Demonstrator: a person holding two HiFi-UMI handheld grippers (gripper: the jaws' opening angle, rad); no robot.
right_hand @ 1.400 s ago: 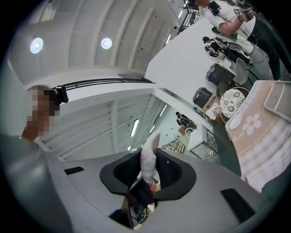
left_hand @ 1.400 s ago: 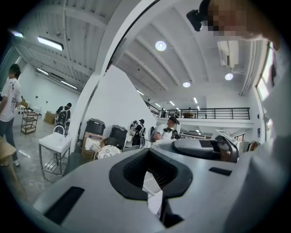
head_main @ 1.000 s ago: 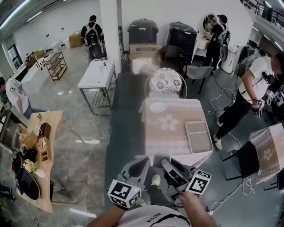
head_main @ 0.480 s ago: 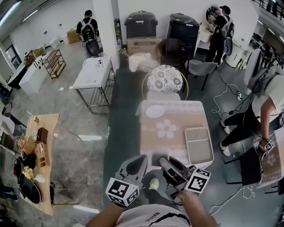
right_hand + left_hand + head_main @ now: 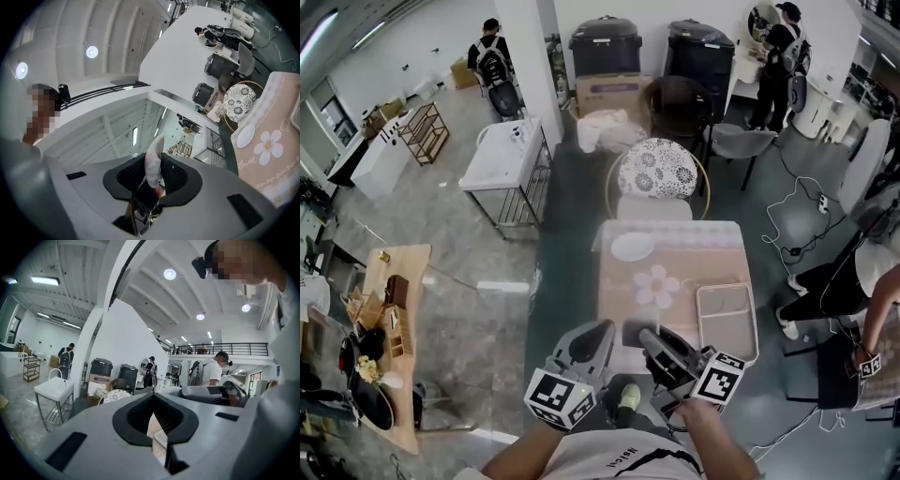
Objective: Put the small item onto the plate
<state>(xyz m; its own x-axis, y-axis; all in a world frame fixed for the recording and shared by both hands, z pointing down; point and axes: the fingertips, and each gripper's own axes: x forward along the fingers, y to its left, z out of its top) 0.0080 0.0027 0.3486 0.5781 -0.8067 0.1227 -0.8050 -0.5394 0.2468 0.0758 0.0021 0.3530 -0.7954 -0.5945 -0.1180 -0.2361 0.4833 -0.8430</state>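
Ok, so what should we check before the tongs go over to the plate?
1. Grip: the small item is clamped in the right tongs: ok.
2. The plate looks empty: ok.
3. Right tongs over the plate: not ok. They are at the near edge of the table, and the plate is at the far left.
4. The left tongs hold nothing: ok.
5. The tray sits off to the right of the way: ok.
6. What the item is: cannot tell.

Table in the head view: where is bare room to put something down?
Bare: the cloth around the flower print, between the plate and the tray, and the far right corner. Crowded: the near edge, under the right gripper.
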